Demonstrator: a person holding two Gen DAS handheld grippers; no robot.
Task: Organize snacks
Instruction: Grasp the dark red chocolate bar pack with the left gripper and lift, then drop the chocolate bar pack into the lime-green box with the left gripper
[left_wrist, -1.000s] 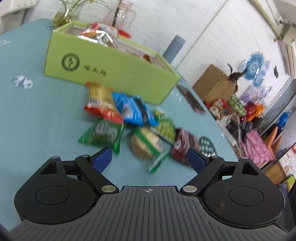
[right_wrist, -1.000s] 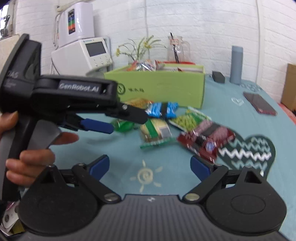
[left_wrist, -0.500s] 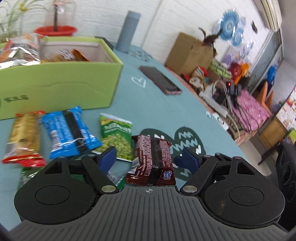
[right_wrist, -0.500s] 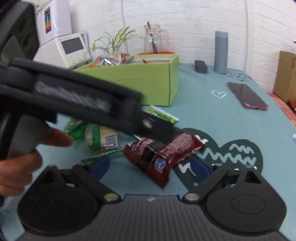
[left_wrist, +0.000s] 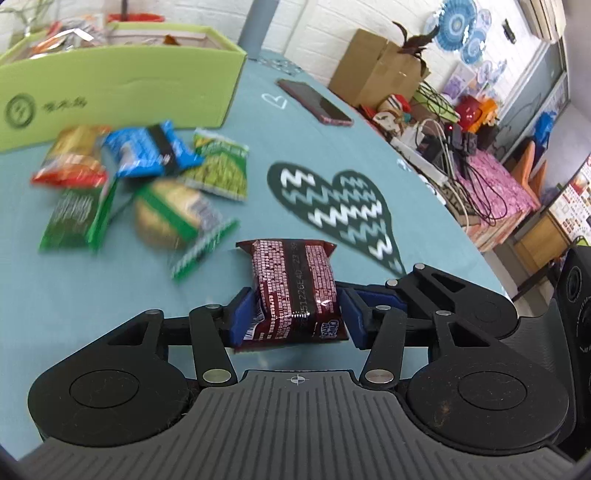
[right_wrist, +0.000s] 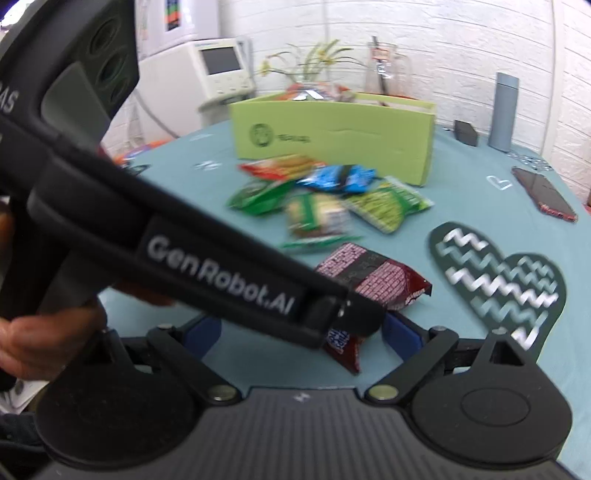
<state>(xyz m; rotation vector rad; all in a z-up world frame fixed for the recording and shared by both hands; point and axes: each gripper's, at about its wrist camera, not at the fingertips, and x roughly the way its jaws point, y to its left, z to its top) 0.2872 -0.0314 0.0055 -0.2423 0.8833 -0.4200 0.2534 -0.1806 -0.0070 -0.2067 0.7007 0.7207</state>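
My left gripper (left_wrist: 293, 319) is shut on a dark red snack pack (left_wrist: 293, 288) and holds it above the teal table (left_wrist: 92, 302). In the right wrist view the same pack (right_wrist: 369, 277) shows clamped under the left gripper's black body (right_wrist: 207, 273), which crosses in front. My right gripper (right_wrist: 303, 336) is open and empty just below it. A pile of loose snacks lies beyond: a blue pack (left_wrist: 151, 151), green pea pack (left_wrist: 218, 170), round cake pack (left_wrist: 173, 218), dark green pack (left_wrist: 74, 218) and orange pack (left_wrist: 74, 157). A green box (left_wrist: 122, 85) holding snacks stands behind them.
A phone (left_wrist: 314, 101) lies at the right on the table, near a dark heart print (left_wrist: 340, 206). A grey bottle (right_wrist: 504, 110), a small black box (right_wrist: 465, 133), a plant vase and a jug stand at the back. The table's edge curves away on the right.
My left gripper has closed on the dark red pack and lifted it off the table, drawing back from the pile. My right gripper stayed open.
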